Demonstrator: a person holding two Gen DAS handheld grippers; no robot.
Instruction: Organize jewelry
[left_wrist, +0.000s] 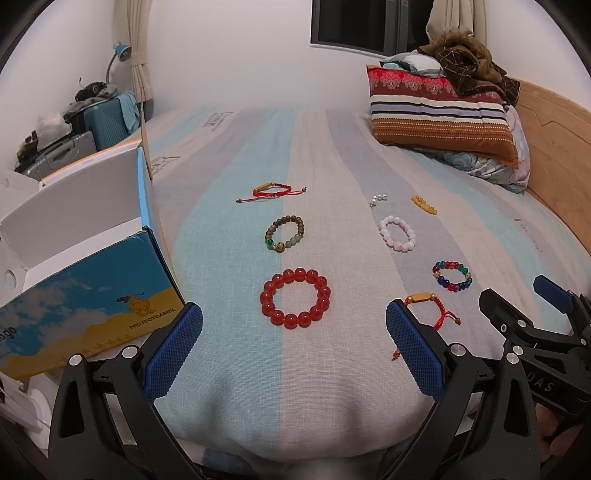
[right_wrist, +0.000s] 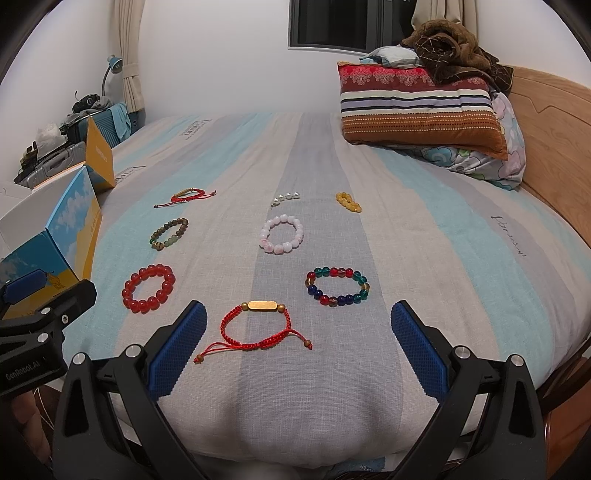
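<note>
both pairs of blue-padded fingers are spread wide and hold nothing. the left gripper (left_wrist: 294, 350) hangs low over the near edge of the bed (left_wrist: 332, 147), the red bead bracelet (left_wrist: 295, 297) lying between and just beyond its tips. the right gripper (right_wrist: 298, 349) frames the red cord bracelet (right_wrist: 258, 328) with a gold bar. further out lie the multicolour bead bracelet (right_wrist: 337, 286), pink bracelet (right_wrist: 282, 234), green-brown bracelet (right_wrist: 169, 234) and another red cord one (right_wrist: 184, 196). an open box (left_wrist: 85, 258) sits at the left.
</note>
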